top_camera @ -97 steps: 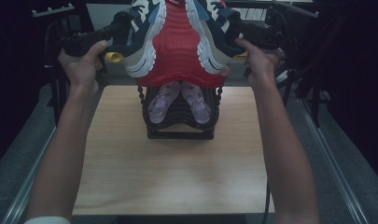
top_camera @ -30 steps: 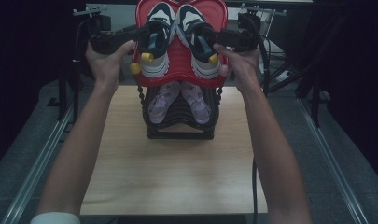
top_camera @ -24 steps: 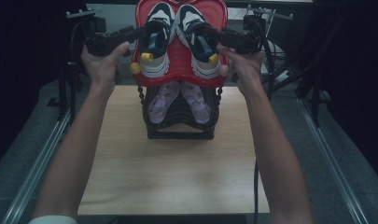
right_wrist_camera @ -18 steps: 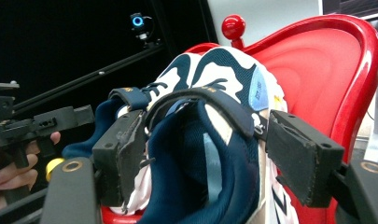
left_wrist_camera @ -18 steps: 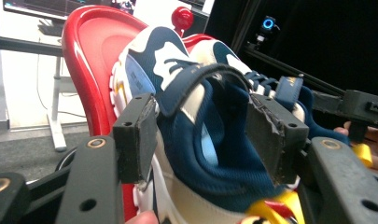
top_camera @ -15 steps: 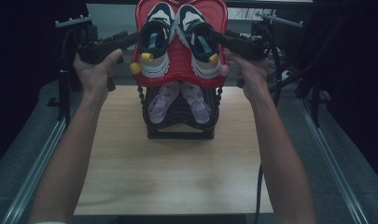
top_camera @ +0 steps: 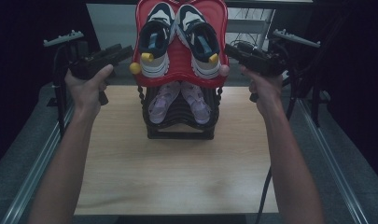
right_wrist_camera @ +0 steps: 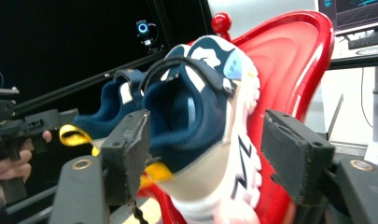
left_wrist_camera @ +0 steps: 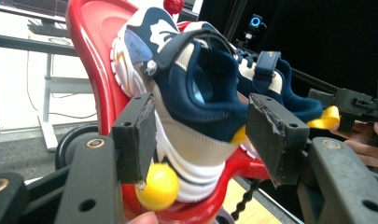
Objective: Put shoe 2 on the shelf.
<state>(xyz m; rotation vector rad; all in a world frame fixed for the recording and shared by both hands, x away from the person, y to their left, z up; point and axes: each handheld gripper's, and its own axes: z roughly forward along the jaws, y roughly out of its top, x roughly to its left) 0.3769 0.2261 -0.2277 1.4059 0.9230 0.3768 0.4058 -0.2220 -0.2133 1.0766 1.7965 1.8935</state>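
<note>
- Red tray (top_camera: pixel 179 65) atop black rack (top_camera: pixel 179 126), on wooden table (top_camera: pixel 177 172); holds pair of navy-white sneakers (top_camera: pixel 179 39), side by side.
- Toes up and away, heels low w/ yellow pull tabs; long axes run up the tray.
- Pale pink shoes (top_camera: pixel 179 100) on rack's lower tier.
- Left gripper (top_camera: pixel 123 50), right gripper (top_camera: pixel 231 49): jaws wide apart either side of tray, gripping nothing.
</note>
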